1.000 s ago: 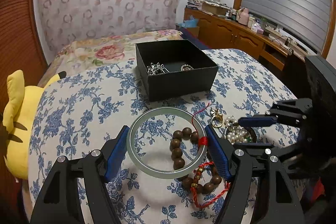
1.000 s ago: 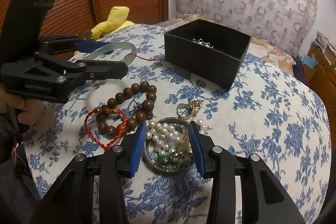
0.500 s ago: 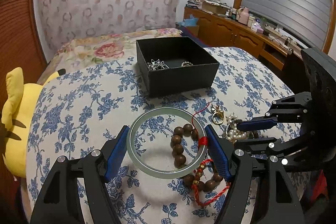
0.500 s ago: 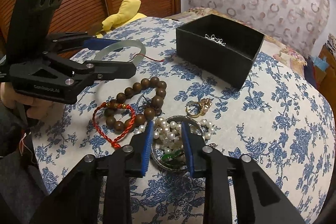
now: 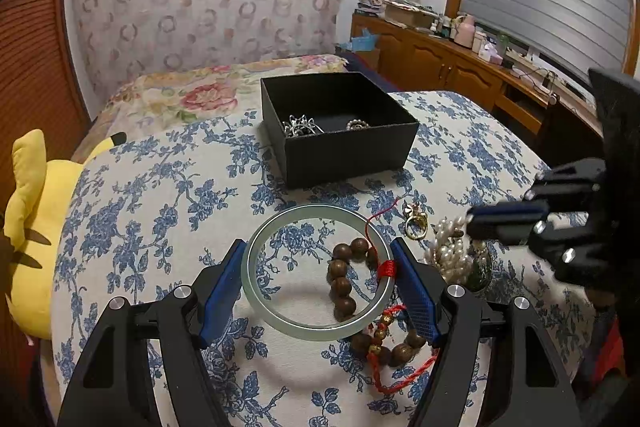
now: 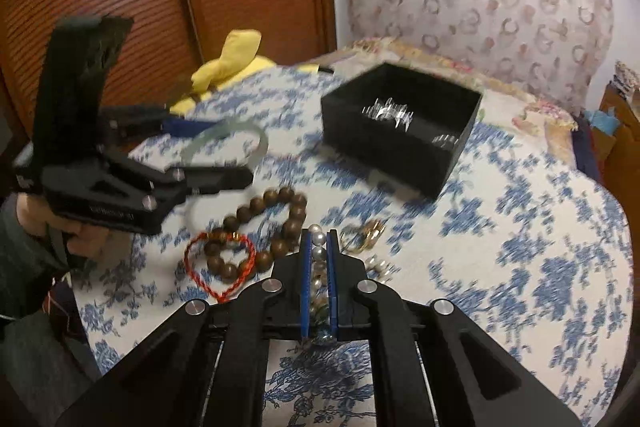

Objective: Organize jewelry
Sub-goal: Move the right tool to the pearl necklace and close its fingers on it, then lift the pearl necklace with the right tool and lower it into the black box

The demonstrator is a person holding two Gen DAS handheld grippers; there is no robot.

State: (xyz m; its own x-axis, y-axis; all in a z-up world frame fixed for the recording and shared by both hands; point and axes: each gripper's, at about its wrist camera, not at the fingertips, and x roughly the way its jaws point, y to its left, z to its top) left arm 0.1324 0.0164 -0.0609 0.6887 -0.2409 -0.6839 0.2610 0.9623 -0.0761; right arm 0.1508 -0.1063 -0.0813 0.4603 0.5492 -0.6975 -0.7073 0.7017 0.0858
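Snagging risk: a tangle was judged likely, since the pearl strand (image 6: pixel 318 255) lay heaped against the wooden bead bracelet (image 6: pixel 260 227) and the gold ring (image 6: pixel 366 233); a lift could have dragged either neighbour along.
Slipping risk: round pearls pinched between flat blue pads were judged liable to roll out, and the loose remainder of the strand could have swung and pulled free on the way to the black box (image 6: pixel 400 143).
Bangle risk: the jade bangle (image 5: pixel 318 269) was held only across its width, so a tilt or knock against the box wall was judged able to pop the smooth hoop out.
Collision risk: the two tools sat near each other over the same pile, so a crossing path to the box could have caused a bump.
Right gripper (image 6: pixel 319 247) state: the fingers were nearly closed, with a column of pearls clamped between them.
Left gripper (image 5: pixel 318 267) state: the fingers were spread wide, one pad touching each side of the bangle; it appeared gripped and raised off the desk (image 5: pixel 160 211).
Pearl position: between the right fingers, the rest trailing beside the ring.
Bangle position: between the left fingers, hovering above the wooden beads, short of the box.
Red cord (image 5: pixel 400 375) position: on the cloth under the left tool, looped around the beads.
Box contents: silver pieces (image 5: pixel 300 126) were already inside.
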